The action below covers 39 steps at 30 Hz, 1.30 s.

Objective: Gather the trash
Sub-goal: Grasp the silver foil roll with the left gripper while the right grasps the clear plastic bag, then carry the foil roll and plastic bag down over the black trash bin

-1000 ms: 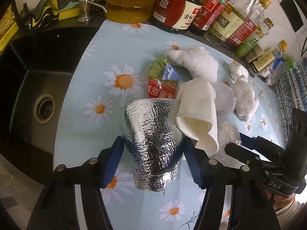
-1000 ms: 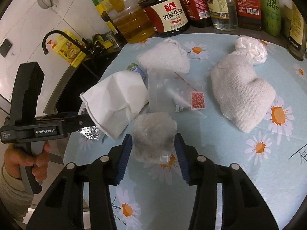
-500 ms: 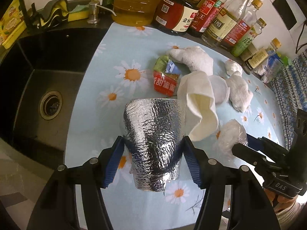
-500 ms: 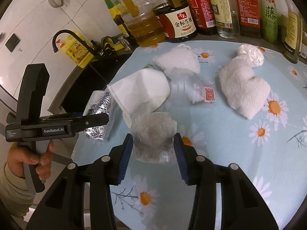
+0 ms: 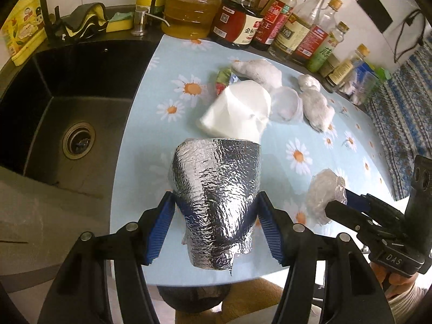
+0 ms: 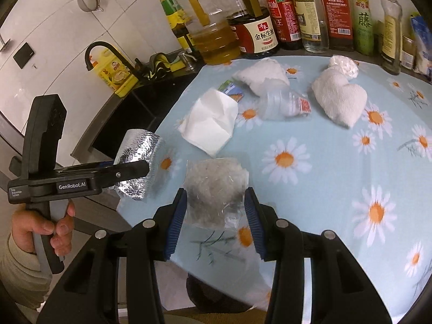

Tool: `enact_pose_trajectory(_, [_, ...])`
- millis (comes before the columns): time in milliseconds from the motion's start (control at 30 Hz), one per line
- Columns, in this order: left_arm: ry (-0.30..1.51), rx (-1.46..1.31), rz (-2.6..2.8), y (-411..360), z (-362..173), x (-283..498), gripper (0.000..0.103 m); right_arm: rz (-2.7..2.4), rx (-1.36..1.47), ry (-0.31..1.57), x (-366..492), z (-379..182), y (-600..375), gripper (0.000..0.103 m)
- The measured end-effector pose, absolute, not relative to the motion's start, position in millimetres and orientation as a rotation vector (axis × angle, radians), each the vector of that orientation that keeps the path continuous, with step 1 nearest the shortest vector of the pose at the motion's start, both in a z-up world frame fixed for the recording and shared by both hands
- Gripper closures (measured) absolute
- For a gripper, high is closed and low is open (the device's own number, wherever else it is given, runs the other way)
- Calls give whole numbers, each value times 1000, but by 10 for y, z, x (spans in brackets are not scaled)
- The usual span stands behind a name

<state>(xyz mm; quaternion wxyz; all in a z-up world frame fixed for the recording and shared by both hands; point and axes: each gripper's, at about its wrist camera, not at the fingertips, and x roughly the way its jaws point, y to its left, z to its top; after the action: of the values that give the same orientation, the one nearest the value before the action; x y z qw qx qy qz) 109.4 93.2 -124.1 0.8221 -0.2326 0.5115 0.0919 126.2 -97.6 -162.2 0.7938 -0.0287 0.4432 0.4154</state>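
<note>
While both loads hang over the table's near edge [image 5: 129,162], likely for binning, left gripper [image 5: 216,226] pinches the foil wad [image 5: 216,189] and right gripper [image 6: 216,216] clamps the plastic wad [image 6: 214,186]

White tiled wall [image 6: 54,21]; black sink [image 5: 62,102] with drain left; daisy-print tablecloth [image 5: 310,183]; bottles [image 6: 297,13] lined along wall.

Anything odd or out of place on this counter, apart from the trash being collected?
Only litter: a crushed clear bottle on its side, white paper and a snack wrapper strewn over the daisy cloth. No spill shows.
</note>
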Motion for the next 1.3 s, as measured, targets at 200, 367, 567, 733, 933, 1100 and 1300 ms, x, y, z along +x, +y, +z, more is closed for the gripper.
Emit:
enact_pose_trajectory(200, [1081, -480, 163, 859, -1203, 808, 43, 873, -42, 942, 910, -1629, -1011, 58])
enact_pose_trajectory(367, [1076, -463, 136, 780, -1188, 578, 43, 858, -27, 936, 600, -1661, -1045, 58])
enact_pose_trajectory(567, [1078, -461, 105, 683, -1222, 312, 43, 846, -19, 939, 287, -1726, -1068, 58])
enact_pose_trajectory(733, [1088, -473, 84, 595, -1310, 89, 43, 835, -16, 961, 71, -1868, -1082, 58])
enact_pose_trajectory(933, [1107, -501, 80, 538, -1437, -117, 43, 822, -10, 999, -82, -2053, -1107, 58])
enact_pose_trajectory(1100, [1131, -519, 70, 459, -1554, -238, 43, 813, -12, 1033, -159, -2200, -1129, 58])
enact_pose_trajectory(1300, [1187, -543, 68, 389, -1790, -312, 43, 800, -8, 1085, -177, -2397, -1143, 58])
